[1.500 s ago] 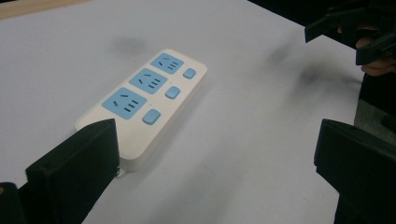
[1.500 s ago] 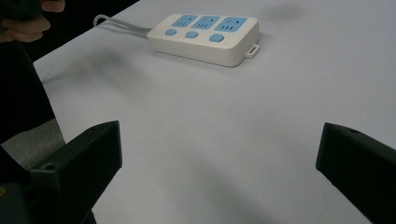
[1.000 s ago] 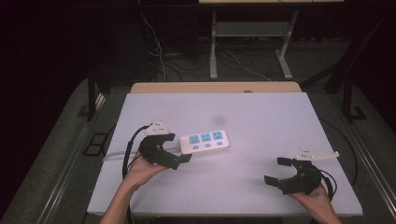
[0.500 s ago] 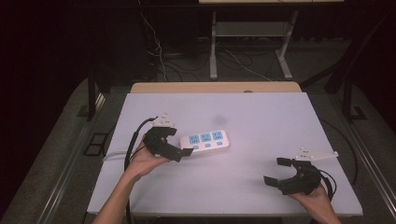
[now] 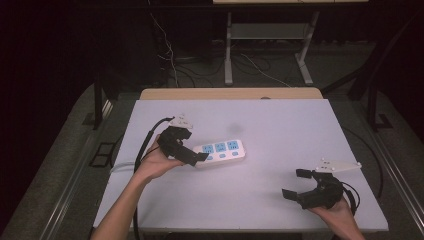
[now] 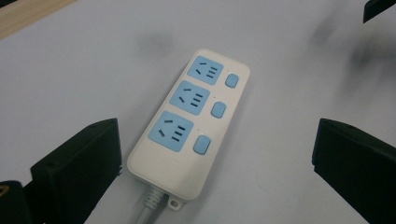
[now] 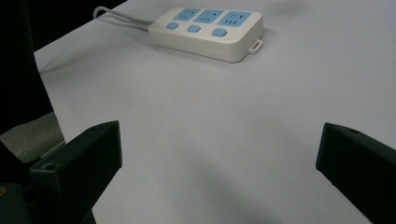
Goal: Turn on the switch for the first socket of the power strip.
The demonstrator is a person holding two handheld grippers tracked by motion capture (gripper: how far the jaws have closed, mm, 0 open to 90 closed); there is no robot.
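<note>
Darkness surrounds the pale grey table (image 5: 280, 125), and the floor beyond it is hard to read: only some cables and the legs of a metal frame come through.

On the table, left of centre, lies a white power strip (image 5: 222, 151) with three blue sockets and three blue switch buttons (image 6: 218, 110) beside them. It lies flat, its long side roughly along the table's width. In the left gripper view its cord (image 6: 148, 207) leaves the near end and is cut off at the bottom edge of the picture, next to a small mounting tab. In the right gripper view the strip sits far off near the top edge, and the cord curves away toward the table's edge, where it is lost against the dark.

The left gripper (image 5: 192, 154) hangs at the strip's cord end, held in the person's left hand (image 5: 155, 162). Its jaws stand wide apart, one on each side of the strip's near end; whether either one touches the casing cannot be told. In the high view the gripper covers that end of the strip, and a black cable (image 5: 145, 145) loops from it off the table's left side.

The right gripper (image 5: 299, 185) is well apart from the strip, near the table's front right corner, jaws spread wide with only bare tabletop between them. The right hand (image 5: 340, 212) under it is partly cut off by the bottom of the picture.
</note>
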